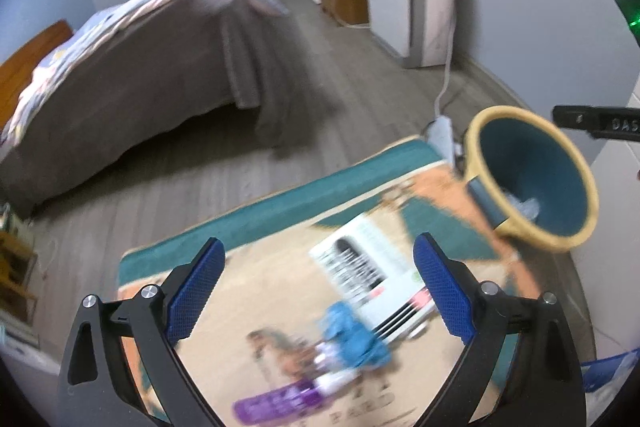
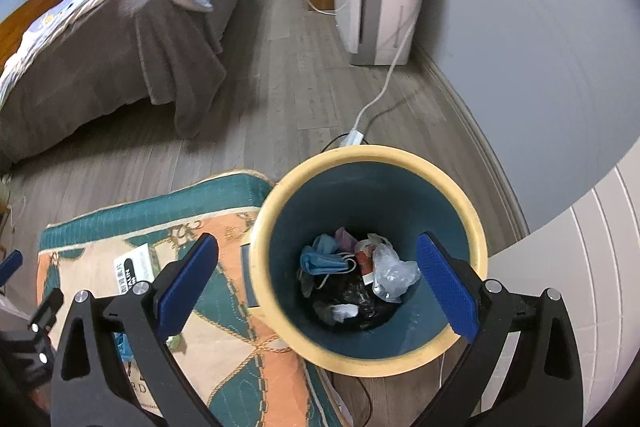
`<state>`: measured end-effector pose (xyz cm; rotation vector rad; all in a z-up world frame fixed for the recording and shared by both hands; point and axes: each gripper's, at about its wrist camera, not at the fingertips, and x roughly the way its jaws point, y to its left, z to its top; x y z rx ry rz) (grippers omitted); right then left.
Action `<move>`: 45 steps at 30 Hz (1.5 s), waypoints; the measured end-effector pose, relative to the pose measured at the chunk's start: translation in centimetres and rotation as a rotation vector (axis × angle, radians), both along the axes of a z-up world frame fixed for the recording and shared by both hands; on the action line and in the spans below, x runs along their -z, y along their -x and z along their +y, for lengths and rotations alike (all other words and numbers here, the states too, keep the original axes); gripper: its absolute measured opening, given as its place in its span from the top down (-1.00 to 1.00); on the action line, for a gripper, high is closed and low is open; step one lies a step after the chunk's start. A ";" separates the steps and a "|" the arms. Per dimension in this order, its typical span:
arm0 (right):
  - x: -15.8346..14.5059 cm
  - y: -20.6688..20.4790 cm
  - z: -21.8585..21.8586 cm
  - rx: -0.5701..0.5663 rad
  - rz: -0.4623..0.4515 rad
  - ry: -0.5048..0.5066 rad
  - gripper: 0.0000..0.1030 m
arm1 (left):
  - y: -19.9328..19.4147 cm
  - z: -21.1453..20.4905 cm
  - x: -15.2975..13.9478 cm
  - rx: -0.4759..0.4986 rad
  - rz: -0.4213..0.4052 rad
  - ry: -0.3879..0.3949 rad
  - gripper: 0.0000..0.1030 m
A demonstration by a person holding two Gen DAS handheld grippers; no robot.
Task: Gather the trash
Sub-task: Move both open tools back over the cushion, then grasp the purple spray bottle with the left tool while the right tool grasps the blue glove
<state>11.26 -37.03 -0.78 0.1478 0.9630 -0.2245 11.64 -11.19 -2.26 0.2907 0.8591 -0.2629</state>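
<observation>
Rug (image 1: 280, 203) on the floor carries the litter: purple wrapper (image 1: 280, 401) near its front edge, blue crumpled bit (image 1: 354, 337) and white leaflet (image 1: 372, 275) mid-rug under the left tongs (image 1: 320, 283), spread apart, empty. Right tongs (image 2: 316, 279), also apart, hover over the yellow-rimmed bin (image 2: 280, 195) by the rug's right edge, trash inside.

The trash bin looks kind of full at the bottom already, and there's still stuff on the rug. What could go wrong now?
Three things, maybe. The trash bin sits partly on the rug edge, so a bump might tip it. The left claw view is blurred, so it seems to be moving fast and could miss the blue crumpled piece or purple wrapper. A cord runs across the floor behind the bin and could snag.
</observation>
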 end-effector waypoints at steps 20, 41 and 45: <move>1.9 -2.7 12.7 -0.263 0.094 0.052 -0.89 | 1.3 10.2 3.3 -0.147 0.067 0.017 -0.83; 7.1 -2.2 17.1 -0.315 0.280 0.015 -0.89 | 3.7 9.4 9.6 0.106 0.227 0.049 -0.83; 7.7 -2.2 17.3 -0.312 0.302 0.024 -0.88 | 4.3 8.2 10.9 0.191 0.273 0.043 -0.80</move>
